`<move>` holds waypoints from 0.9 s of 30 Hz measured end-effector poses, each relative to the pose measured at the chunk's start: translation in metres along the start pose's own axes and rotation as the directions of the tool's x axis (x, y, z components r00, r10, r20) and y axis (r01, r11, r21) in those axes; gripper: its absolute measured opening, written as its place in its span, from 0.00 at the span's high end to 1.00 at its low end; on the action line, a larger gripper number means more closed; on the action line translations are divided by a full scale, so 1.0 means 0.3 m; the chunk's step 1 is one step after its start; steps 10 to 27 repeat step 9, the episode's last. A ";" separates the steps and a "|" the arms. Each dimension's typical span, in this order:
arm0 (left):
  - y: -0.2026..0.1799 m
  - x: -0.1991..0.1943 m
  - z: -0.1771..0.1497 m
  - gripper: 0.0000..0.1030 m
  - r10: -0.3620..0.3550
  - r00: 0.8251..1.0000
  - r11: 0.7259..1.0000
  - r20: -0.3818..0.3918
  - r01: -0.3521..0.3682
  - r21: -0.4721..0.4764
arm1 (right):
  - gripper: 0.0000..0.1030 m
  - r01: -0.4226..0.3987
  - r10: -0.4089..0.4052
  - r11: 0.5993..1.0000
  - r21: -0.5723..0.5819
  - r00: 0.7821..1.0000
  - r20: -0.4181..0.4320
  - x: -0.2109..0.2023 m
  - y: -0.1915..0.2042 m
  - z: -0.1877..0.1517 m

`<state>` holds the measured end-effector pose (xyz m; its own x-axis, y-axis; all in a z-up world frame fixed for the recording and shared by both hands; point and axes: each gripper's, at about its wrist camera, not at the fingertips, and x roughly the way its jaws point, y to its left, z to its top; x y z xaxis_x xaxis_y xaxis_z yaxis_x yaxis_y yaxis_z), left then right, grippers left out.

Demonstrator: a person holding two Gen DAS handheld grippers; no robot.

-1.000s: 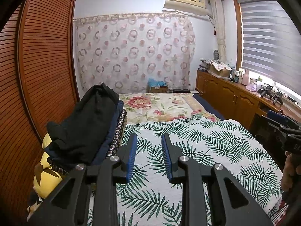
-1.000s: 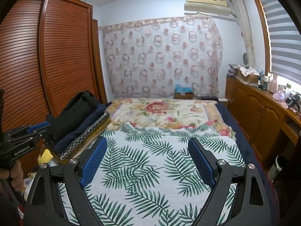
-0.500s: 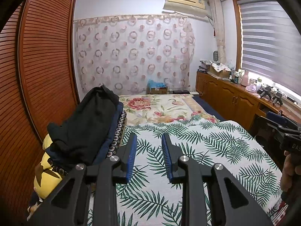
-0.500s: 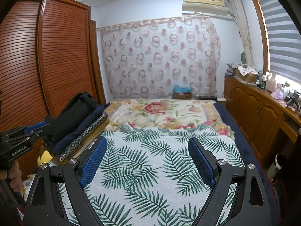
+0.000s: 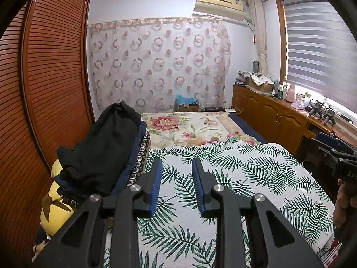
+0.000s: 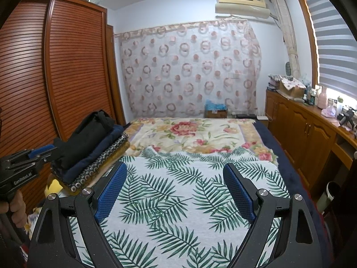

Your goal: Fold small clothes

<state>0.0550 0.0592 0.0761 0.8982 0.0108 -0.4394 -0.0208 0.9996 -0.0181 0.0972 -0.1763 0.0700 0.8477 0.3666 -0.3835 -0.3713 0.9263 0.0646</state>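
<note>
Clothes stack [image 5: 98, 151] sitting, apparently folded, at bed's [image 6: 178, 201] left edge; left gripper [image 5: 176, 187] hovering narrowly parted, right gripper [image 6: 176, 192] wide apart, both empty.

The bed [image 6: 265, 131] carries a palm-leaf sheet [image 6: 174, 192] at six o'clock, a floral blanket [image 6: 189, 134] (partly overlapped) at twelve, and stacked clothes [image 6: 89, 149] at nine.

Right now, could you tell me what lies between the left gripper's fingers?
Nothing is held: only the palm-leaf bedspread shows behind the left gripper, in the left wrist view.
</note>
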 end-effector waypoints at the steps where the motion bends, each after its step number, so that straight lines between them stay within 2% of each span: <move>1: 0.000 -0.001 0.001 0.74 0.000 1.000 1.000 0.001 0.000 0.000 | 0.13 0.000 0.000 1.000 0.000 1.000 -0.001 0.002 0.000 -0.001; 27: 0.000 -0.004 0.004 0.74 0.000 1.000 1.000 0.001 0.000 -0.001 | 0.13 0.000 0.000 1.000 0.000 1.000 0.000 0.003 -0.001 -0.002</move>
